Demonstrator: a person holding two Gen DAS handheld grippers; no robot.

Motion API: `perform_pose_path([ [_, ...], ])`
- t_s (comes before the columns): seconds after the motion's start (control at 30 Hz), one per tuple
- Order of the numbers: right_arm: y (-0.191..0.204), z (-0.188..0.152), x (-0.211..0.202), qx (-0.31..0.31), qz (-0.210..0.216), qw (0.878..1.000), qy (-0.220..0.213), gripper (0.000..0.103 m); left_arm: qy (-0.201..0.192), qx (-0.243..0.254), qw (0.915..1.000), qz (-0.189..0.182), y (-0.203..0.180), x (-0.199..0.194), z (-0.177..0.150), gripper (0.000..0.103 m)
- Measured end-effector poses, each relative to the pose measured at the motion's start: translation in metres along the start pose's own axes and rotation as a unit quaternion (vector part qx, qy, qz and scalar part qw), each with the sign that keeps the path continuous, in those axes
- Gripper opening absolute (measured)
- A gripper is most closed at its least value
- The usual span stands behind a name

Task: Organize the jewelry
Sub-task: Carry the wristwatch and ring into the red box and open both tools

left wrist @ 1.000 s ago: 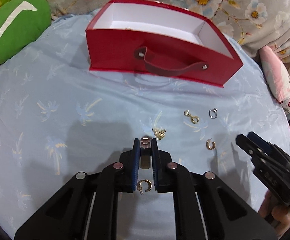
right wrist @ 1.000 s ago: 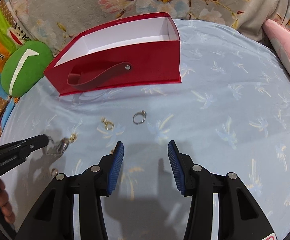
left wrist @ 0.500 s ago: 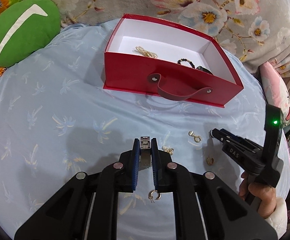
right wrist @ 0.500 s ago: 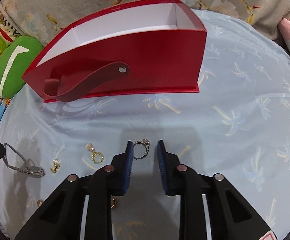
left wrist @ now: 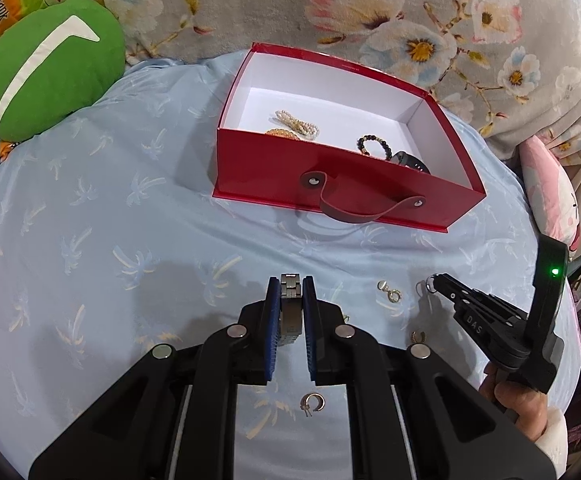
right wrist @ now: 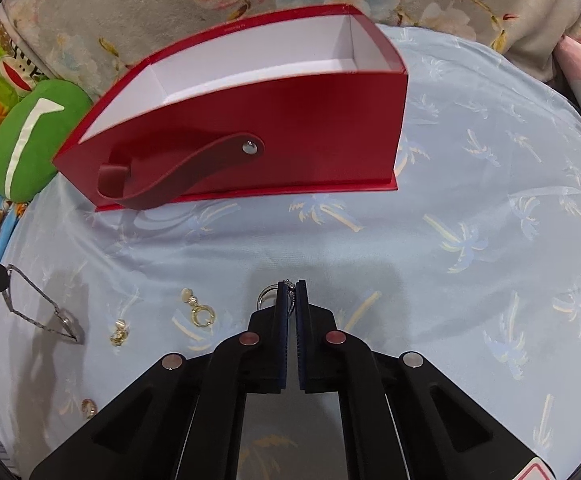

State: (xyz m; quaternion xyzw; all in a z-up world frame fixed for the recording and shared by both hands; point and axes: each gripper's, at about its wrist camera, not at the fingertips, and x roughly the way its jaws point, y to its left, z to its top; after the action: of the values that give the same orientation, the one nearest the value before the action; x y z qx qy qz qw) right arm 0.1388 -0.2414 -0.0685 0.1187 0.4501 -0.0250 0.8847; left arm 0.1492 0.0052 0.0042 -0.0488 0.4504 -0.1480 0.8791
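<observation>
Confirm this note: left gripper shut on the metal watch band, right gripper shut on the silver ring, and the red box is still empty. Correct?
Not quite. The red box is not empty: the left wrist view shows a pearl strand and a dark bead bracelet inside. The left gripper does hold the watch band, and the right gripper the silver ring.

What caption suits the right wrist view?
Right gripper shut on a silver ring, red box beyond, gold earrings left on the blue sheet.

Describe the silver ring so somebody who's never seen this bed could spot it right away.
Find the red box on the blue sheet; in front of it, the right hand-held gripper is shut on the silver ring. The earrings beside it are gold and lie loose.
</observation>
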Motion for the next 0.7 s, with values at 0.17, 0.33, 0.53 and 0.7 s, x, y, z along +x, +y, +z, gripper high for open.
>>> perform_pose_path([
  [0.17,0.001,0.005,-0.03,0.003,0.01,0.999,-0.031,0.003,-0.016,0.004,0.9999,0.002,-0.003,-0.013,0.007,0.01],
  [0.33,0.004,0.018,-0.065,0.003,0.022,0.997,-0.073,0.003,-0.04,0.014,0.9991,-0.002,-0.009,-0.03,0.021,0.01],
  [0.53,0.014,0.042,-0.103,-0.009,0.034,0.992,-0.122,0.003,-0.08,0.027,0.9964,-0.004,-0.019,-0.053,0.047,0.01],
  [0.7,0.019,0.06,-0.122,-0.017,0.043,0.988,-0.15,0.003,-0.112,0.038,0.993,-0.003,-0.028,-0.066,0.068,0.01],
])
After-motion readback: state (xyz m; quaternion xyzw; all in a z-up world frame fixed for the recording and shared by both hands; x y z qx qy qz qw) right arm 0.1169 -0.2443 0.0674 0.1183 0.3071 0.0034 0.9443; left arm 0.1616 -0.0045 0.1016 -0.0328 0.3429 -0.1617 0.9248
